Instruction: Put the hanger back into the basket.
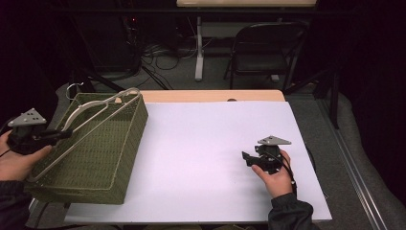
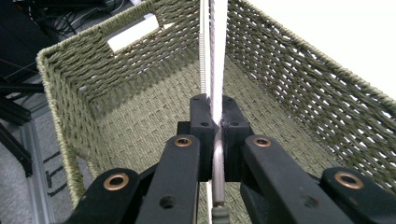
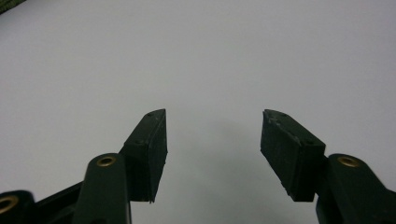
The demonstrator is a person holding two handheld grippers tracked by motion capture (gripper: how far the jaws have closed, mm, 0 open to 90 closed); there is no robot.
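The left gripper (image 1: pixel 61 134) is clamped on a hanger (image 1: pixel 91 114), its jaws pressed together on the thin pale bar, as is seen close up in the left gripper view (image 2: pixel 215 70). The hanger is held over the basket (image 1: pixel 107 158), slanting across its open top, with the hook (image 1: pixel 73 89) past the basket's far rim. Whether it touches the rim cannot be told. It is judged that the hanger is mid-transfer at the basket and has not been let go. The basket, of olive woven cord with a handle slot (image 2: pixel 133 33), is rectangular and deep. Well right of the basket, the right gripper (image 1: pixel 249 158) is held low over the smooth white table (image 1: pixel 206 139), jaws apart and empty.
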